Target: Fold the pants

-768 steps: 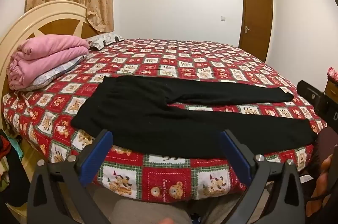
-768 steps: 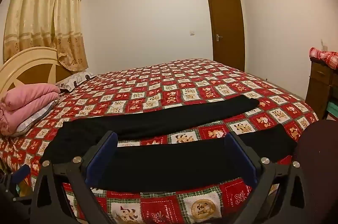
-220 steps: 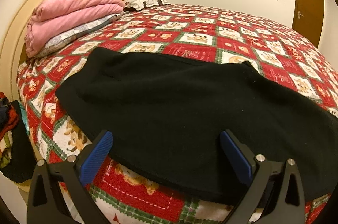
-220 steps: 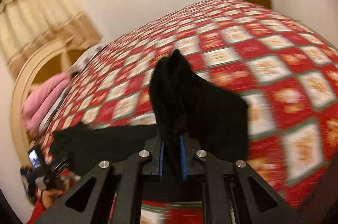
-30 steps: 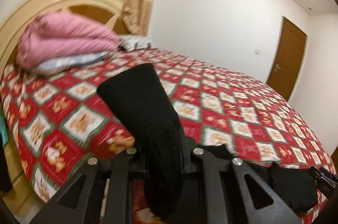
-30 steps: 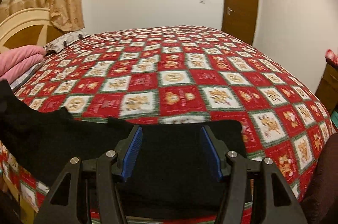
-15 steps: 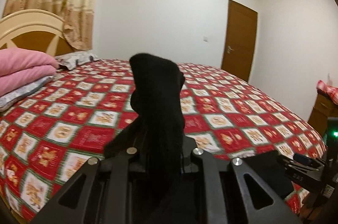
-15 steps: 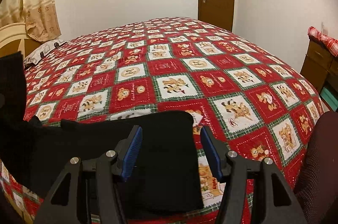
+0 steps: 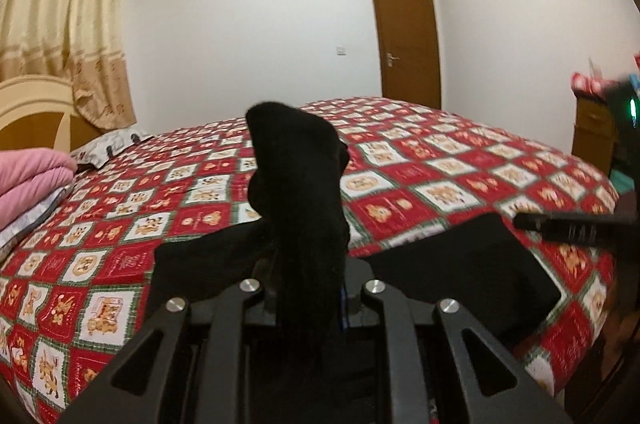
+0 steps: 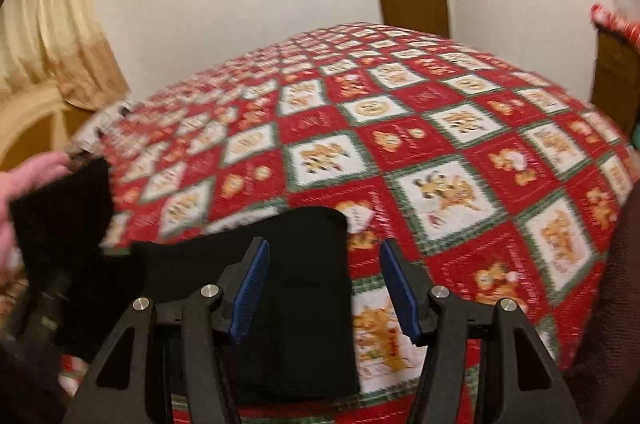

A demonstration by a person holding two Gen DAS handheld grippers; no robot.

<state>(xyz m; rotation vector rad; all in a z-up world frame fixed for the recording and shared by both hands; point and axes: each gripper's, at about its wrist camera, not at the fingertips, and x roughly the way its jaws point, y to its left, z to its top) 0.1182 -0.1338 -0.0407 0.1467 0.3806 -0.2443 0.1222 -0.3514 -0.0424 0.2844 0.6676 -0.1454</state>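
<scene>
Clearly the black pants (image 9: 460, 264) are soft, limp knit: they lie part-folded near the front edge of the bed (image 9: 440, 175), one end bunched and lifted by the left hand-held gripper (image 9: 308, 288), whose jaws are pressed together on a thick wad of cloth. Such fabric should be light, sag freely and not slip much. The right hand-held gripper (image 10: 324, 288) hangs spread above the flat folded end, holding nothing; an edge or corner there looks best to pinch
</scene>
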